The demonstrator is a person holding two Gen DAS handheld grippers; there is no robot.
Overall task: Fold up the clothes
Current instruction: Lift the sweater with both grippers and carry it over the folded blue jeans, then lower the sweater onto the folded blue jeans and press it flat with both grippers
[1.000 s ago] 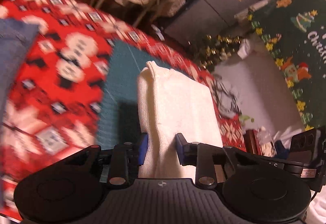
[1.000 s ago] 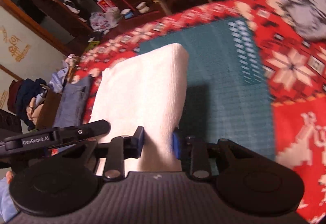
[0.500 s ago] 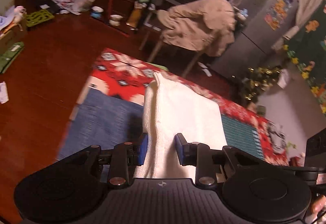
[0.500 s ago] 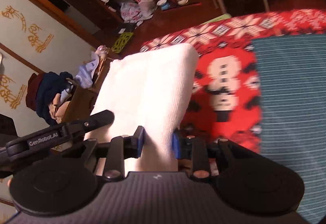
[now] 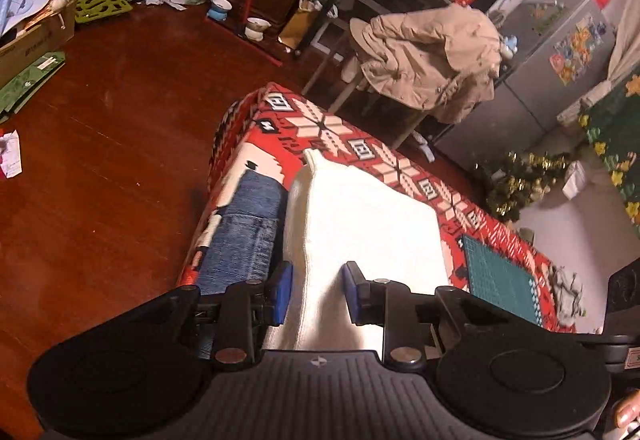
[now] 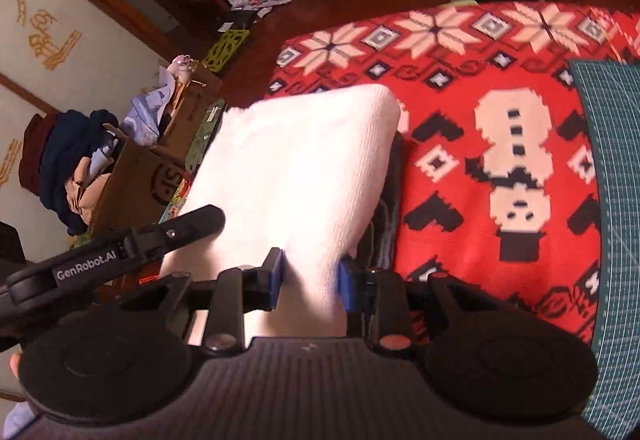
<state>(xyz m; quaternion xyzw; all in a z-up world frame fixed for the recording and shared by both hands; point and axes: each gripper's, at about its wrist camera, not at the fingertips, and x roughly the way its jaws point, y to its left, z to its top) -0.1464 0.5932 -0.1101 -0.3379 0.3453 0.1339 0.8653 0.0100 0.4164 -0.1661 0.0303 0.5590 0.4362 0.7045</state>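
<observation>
Worktop [image 5: 320, 128] under the red snowflake cloth is the biggest thing I've got, with its near corner and the wooden floor [image 5: 100, 160] dropping away right past it. Folded jeans [image 5: 244, 236] lie at that corner, and I'm carrying the folded white garment [image 5: 360, 224] just above and beside them, held off the surface between both tools. Green cutting mat [image 6: 616, 200] sits well off to the other side, so that's not my drop zone.

Left gripper [image 5: 316, 292] has its jaws clamped on one edge of the white bundle, blue pads pressing the cloth. Right gripper [image 6: 310, 280] likewise, jaws pinched on the opposite edge, fabric bunched between the pads.

Risks as I read it:
- Bundle is thick and only nipped at the rim; layers could slide apart and the fold would open if one side lets go first
- Corner is close; set it too far out and the garment, or the jeans under it, could tip onto the floor
- Landing skewed on the jeans would leave a crooked stack, likely to topple
- Right side looks like it grips fewer layers, can't tell for sure; lower layers may sag out

I'd lower level, both ends together
</observation>
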